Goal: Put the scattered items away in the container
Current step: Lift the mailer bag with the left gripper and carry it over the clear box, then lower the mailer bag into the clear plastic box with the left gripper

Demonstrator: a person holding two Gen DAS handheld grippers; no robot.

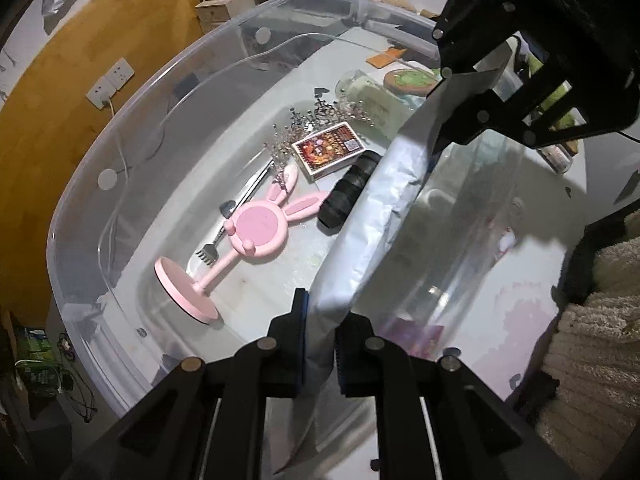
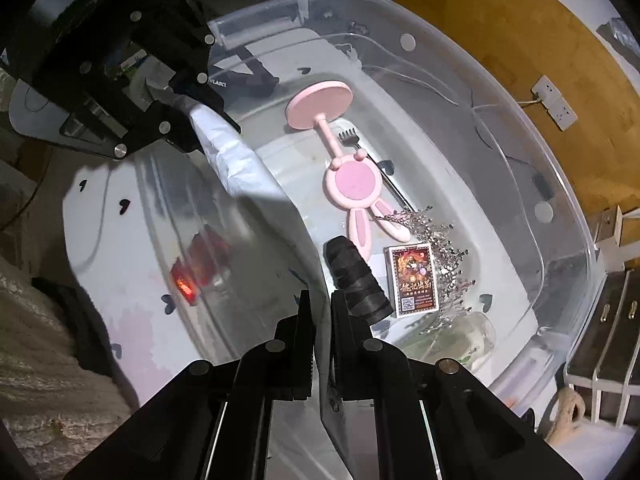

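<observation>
A long white plastic packet (image 1: 372, 216) hangs over the clear container (image 1: 132, 120), held at both ends. My left gripper (image 1: 320, 320) is shut on its near end; my right gripper (image 1: 452, 96) grips the far end. In the right wrist view my right gripper (image 2: 320, 312) is shut on the packet (image 2: 248, 176), and the left gripper (image 2: 176, 100) holds the other end. Inside the container (image 2: 520, 140) lie a pink rabbit stand (image 1: 256, 232), a black thread spool (image 1: 348, 188), a card box (image 1: 328, 148), a silver tiara (image 1: 308, 116), a back scratcher (image 1: 236, 208) and a glass jar (image 1: 368, 96).
The container stands on a white table (image 1: 532, 280) with small heart marks. A yellow wall with sockets (image 1: 110, 82) is behind it. A cream knitted fabric (image 1: 600, 320) lies at the table's right edge. Wooden coasters (image 1: 408, 78) sit beyond the container.
</observation>
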